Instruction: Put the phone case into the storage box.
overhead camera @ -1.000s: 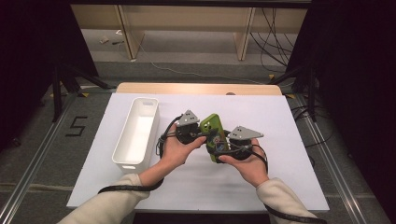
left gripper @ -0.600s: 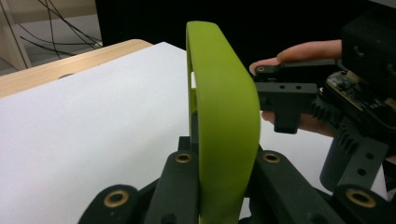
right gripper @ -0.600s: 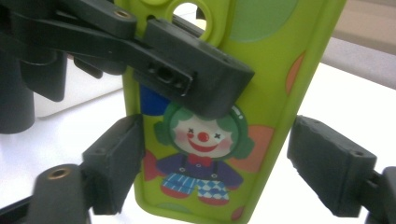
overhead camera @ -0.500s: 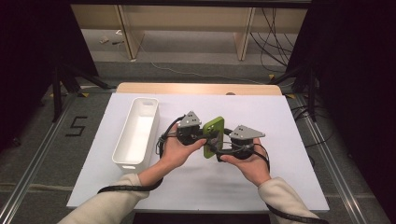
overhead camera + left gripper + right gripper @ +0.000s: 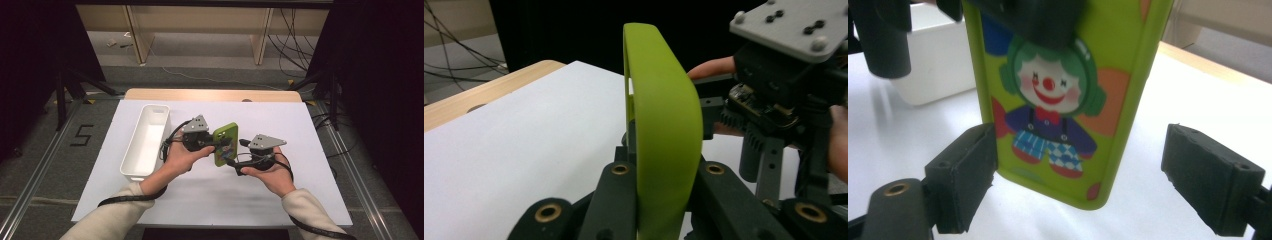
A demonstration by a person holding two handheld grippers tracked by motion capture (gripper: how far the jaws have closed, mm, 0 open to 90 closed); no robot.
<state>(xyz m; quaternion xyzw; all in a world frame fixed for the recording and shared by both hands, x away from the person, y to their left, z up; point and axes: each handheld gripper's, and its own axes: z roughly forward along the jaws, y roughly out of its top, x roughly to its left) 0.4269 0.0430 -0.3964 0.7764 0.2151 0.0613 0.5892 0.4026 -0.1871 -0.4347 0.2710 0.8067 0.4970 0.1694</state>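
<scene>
Green phone case (image 5: 225,143) stands upright above the table's middle, clamped edge-on in the left gripper (image 5: 216,144); the right gripper (image 5: 235,156) faces it, jaws spread, not pressing. White bin (image 5: 145,141) sits left, nothing visible inside. White tabletop (image 5: 310,165) lies bare around them.

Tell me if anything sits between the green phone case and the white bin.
Nothing on the table lies between them. The green phone case is held off the table, clamped in the left gripper; that gripper's body and the hand holding it are on the side toward the white bin. The right gripper stands open.
</scene>
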